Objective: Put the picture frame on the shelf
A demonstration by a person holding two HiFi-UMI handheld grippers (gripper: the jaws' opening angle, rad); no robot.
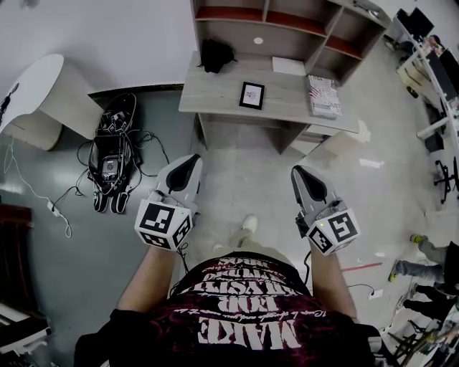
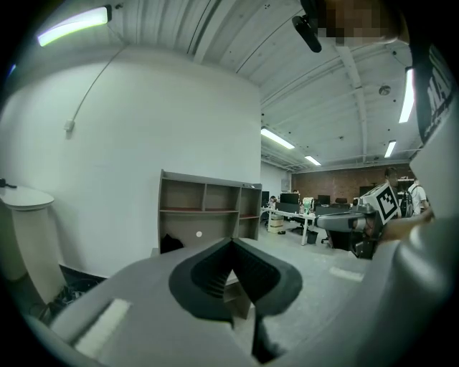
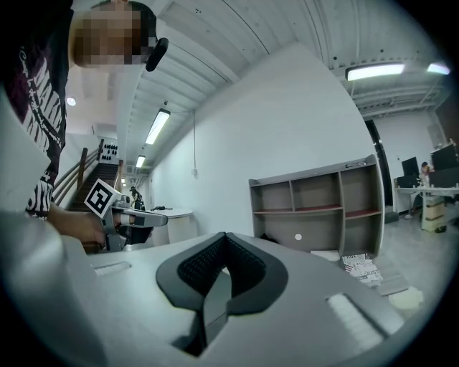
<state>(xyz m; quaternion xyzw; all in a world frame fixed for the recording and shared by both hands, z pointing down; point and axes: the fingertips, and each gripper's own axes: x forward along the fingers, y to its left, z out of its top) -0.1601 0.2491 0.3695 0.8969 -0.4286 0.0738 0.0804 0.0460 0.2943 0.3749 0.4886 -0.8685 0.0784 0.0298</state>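
A small black picture frame (image 1: 252, 94) lies flat on the grey desk (image 1: 215, 100), in front of the open grey shelf unit (image 1: 287, 21). Both grippers hang in the air well short of the desk, over the floor. My left gripper (image 1: 188, 163) is shut with nothing in it, and its tips meet in the left gripper view (image 2: 231, 247). My right gripper (image 1: 300, 174) is also shut and empty (image 3: 224, 240). The shelf (image 2: 208, 215) (image 3: 315, 208) shows far ahead in both gripper views. The frame is hidden behind the jaws in both.
On the desk are a black bag (image 1: 215, 54), a white sheet (image 1: 288, 66) and a magazine (image 1: 324, 95). Black gear with tangled cables (image 1: 111, 154) lies on the floor at left, near a round white table (image 1: 36, 86). Office desks stand at far right.
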